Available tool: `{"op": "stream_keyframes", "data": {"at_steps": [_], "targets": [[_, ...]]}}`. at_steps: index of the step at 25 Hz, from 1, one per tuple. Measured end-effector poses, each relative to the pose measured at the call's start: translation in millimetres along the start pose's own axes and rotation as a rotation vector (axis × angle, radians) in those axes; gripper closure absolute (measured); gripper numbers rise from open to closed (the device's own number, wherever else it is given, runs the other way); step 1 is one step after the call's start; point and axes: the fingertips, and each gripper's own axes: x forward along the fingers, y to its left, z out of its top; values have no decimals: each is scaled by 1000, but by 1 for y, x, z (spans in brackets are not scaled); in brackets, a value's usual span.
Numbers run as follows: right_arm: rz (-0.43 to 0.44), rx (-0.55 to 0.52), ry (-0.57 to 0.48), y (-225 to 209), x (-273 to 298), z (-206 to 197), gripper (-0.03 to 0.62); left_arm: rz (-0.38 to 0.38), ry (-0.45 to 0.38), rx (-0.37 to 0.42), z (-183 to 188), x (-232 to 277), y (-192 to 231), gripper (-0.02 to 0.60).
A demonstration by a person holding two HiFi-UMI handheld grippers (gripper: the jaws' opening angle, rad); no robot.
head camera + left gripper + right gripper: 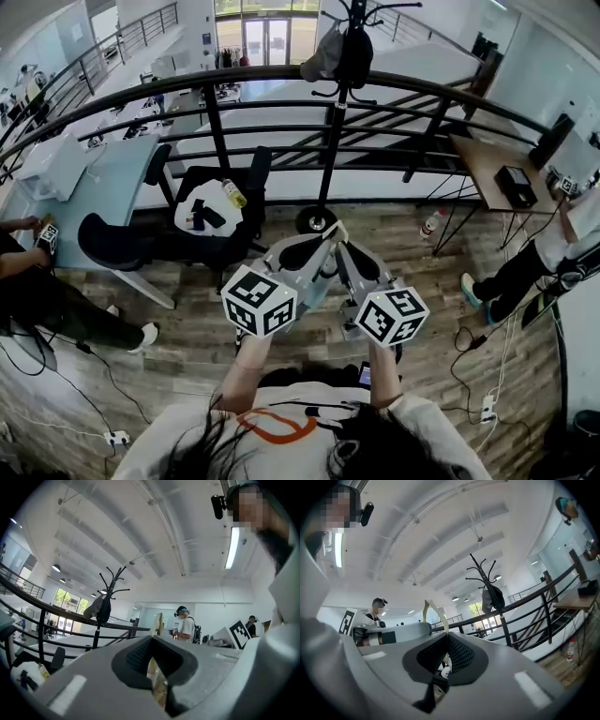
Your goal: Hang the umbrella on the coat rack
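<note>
The coat rack (332, 131) stands straight ahead on the wood floor, just this side of the black railing (281, 75), its round base (317, 220) near the gripper tips. A dark bag (354, 52) and a grey cap (323, 58) already hang on its upper hooks. To the left is a black chair (211, 239) with a bottle (234, 194) and small items on its seat, beside a pale desk (122, 169). To the right, a bottle (431, 223) lies on the floor near a wooden table (487, 159). People sit at both edges of the head view. Nothing stands between the grippers and the rack pole.

The left gripper (328, 238) and right gripper (344, 244) are held side by side, tips converging toward the rack. Each gripper's jaws are pressed together on the umbrella's cream strap (339, 228). In the left gripper view the strap (159, 623) rises out of the closed pads, and in the right gripper view it arches up as a loop (436, 611). The rest of the umbrella is hidden under the grippers and I cannot make it out.
</note>
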Motion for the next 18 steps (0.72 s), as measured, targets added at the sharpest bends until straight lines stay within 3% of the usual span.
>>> {"op": "stream_keyframes", "data": {"at_steps": [10,18], "targets": [[-7,-7,17,-5,3,-10,571,-17,6,-23,-10,3,8,580],[0,26,16,-42,29,-10,571,-3,33,-23,-19,33,33,580]]}}
